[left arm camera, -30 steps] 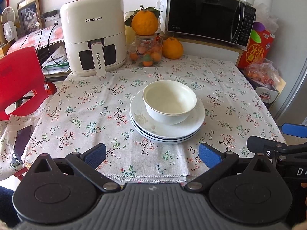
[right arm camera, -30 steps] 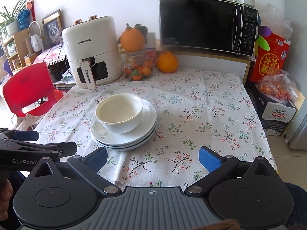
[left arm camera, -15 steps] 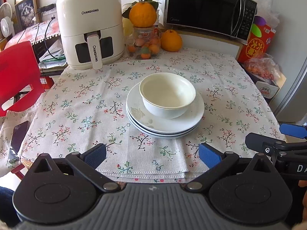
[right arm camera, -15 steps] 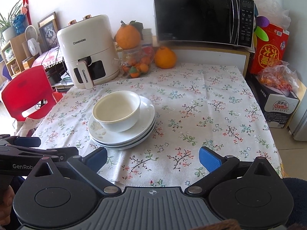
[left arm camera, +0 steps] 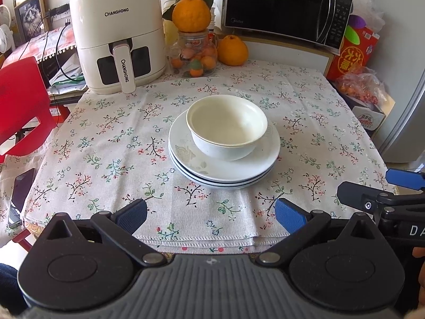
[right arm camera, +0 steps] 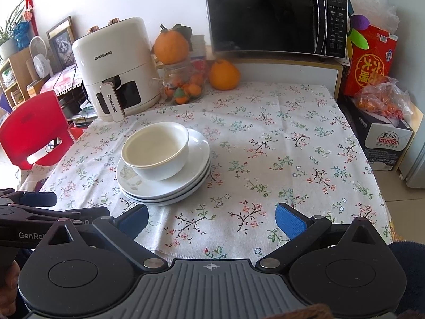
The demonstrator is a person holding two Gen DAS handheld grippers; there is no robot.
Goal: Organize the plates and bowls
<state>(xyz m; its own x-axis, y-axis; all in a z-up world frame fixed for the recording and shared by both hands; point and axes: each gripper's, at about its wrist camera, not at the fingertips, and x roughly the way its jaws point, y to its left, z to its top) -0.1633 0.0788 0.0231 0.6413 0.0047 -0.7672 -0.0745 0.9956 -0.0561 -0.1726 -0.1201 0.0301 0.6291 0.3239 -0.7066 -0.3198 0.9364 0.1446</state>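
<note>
Centre of your tabletop (left arm camera: 79, 143): one white bowl (left arm camera: 227, 126) seated upright on a stack of white plates (left arm camera: 225, 164), nothing between it and your grippers. Your left gripper (left arm camera: 211, 212) hangs at the near edge, blue pads spread wide, empty. Your right gripper (right arm camera: 211, 216) likewise, fingers wide apart, holding nothing. Back row: air fryer (left arm camera: 118, 32), jar of small oranges (left arm camera: 195, 54) topped by a large orange (left arm camera: 191, 13), microwave (left arm camera: 287, 8). Left: red chair (left arm camera: 21, 101).
</note>
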